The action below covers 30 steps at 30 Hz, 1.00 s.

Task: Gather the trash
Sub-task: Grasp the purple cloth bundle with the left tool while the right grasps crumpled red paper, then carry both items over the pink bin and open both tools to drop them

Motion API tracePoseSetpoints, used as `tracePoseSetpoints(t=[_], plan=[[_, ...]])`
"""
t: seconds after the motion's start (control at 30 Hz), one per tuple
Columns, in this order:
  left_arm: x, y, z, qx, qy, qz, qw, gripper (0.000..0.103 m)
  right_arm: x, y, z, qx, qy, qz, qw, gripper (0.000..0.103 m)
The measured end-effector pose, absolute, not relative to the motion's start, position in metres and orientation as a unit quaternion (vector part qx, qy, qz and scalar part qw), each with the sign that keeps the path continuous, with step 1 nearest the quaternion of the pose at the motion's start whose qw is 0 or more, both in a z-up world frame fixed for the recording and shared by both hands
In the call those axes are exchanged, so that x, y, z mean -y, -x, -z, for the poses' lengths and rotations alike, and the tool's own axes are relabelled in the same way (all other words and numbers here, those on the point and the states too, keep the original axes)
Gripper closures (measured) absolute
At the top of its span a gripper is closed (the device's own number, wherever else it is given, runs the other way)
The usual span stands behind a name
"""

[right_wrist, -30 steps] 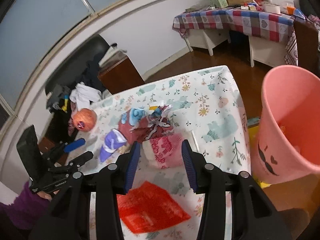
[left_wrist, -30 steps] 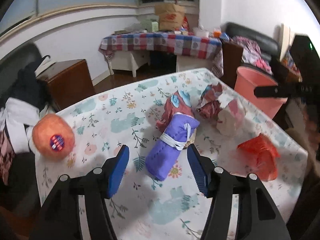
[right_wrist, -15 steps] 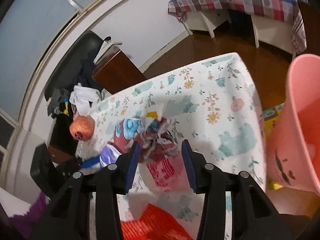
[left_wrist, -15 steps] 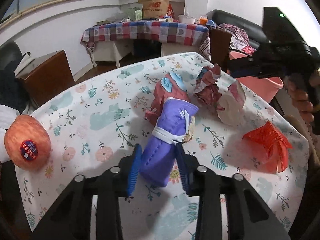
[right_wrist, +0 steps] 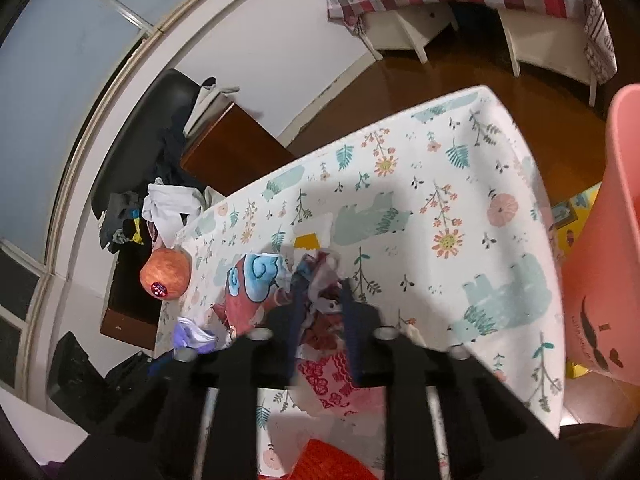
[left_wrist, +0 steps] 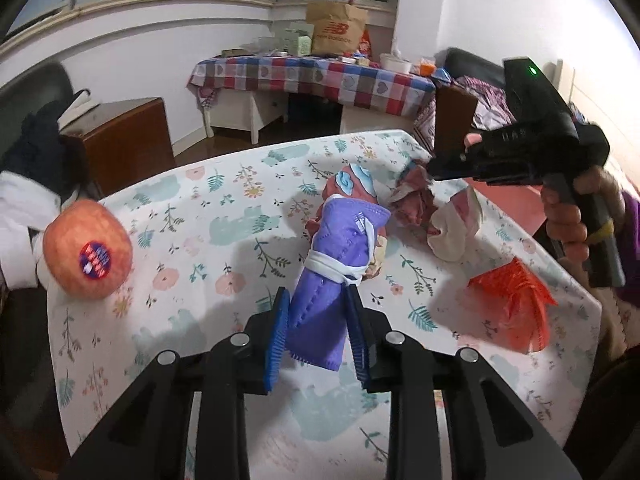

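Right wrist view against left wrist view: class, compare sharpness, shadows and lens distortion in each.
Right wrist view: soft with motion blur, worst on the right tongs and the crumpled wrapper; a broad shadow crosses the tablecloth; the wall trim bows. Left wrist view: sharp on the purple mask; shadows fall beside the apple and red net; corners darken.

The brown paper bag (left_wrist: pixel 335 29) standing on the checked side table (left_wrist: pixel 312 80) carries red "new balance" lettering under its logo. Raised letters on the black body of the right gripper (left_wrist: pixel 434 170) are too faint to make out. The round sticker on the apple (left_wrist: pixel 87 249) is blurred, unreadable.
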State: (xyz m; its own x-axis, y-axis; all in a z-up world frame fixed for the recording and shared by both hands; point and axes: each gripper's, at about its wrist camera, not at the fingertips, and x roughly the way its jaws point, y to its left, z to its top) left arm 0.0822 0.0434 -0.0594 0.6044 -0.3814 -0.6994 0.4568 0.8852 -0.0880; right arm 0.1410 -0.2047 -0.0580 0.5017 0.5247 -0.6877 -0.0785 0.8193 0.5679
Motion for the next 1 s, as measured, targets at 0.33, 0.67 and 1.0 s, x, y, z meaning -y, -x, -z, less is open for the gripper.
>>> tracePoseSetpoints(t=[0.33,0.67,1.0], plan=[[-0.038,-0.054,0.041,-0.364,-0.004,0.213,0.907,0.076,0.22,-0.087,0.018,-0.394,-0.219,-0.181,0.874,0.1],[-0.006,-0.03,0.003,-0.315,0.03,0.209,0.925,0.076,0.229,-0.036,-0.025,-0.318,-0.173,-0.167,0.917,0.1],[0.036,-0.027,-0.024,-0.297,0.036,0.206,0.932,0.076,0.245,-0.001,-0.036,-0.281,-0.132,-0.135,0.941,0.1]])
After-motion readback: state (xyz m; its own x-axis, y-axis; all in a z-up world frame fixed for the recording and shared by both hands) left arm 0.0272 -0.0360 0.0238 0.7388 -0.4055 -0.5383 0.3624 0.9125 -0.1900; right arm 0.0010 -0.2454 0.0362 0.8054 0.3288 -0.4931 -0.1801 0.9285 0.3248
